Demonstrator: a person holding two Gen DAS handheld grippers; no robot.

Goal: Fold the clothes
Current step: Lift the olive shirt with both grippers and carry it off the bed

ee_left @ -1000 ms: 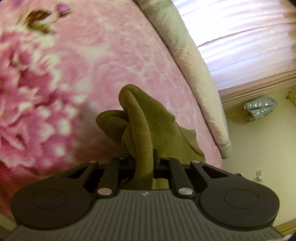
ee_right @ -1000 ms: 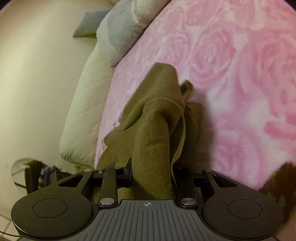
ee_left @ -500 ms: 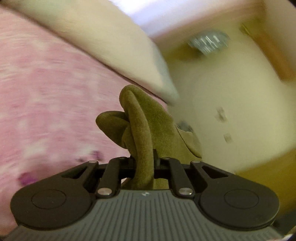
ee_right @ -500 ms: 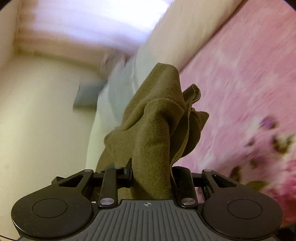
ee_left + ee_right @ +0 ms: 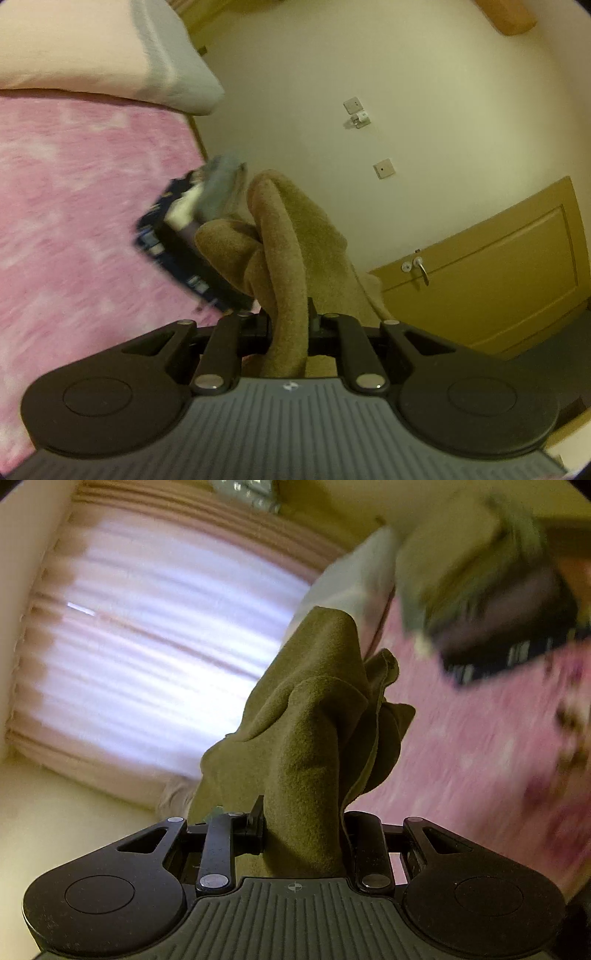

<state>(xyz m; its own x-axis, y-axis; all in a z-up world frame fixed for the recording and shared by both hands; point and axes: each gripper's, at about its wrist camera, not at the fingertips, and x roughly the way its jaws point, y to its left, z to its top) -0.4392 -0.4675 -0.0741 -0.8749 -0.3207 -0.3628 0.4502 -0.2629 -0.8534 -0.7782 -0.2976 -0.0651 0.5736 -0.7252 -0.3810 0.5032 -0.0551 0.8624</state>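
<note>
A dark blue patterned basket on the pink bed holds blurred grey and white clothes. Both the left tongs and right tongs pinch bunched olive cloth, which hides their tips.

Olive garment is matt fleece; pink blanket plush; door smooth wood.
</note>
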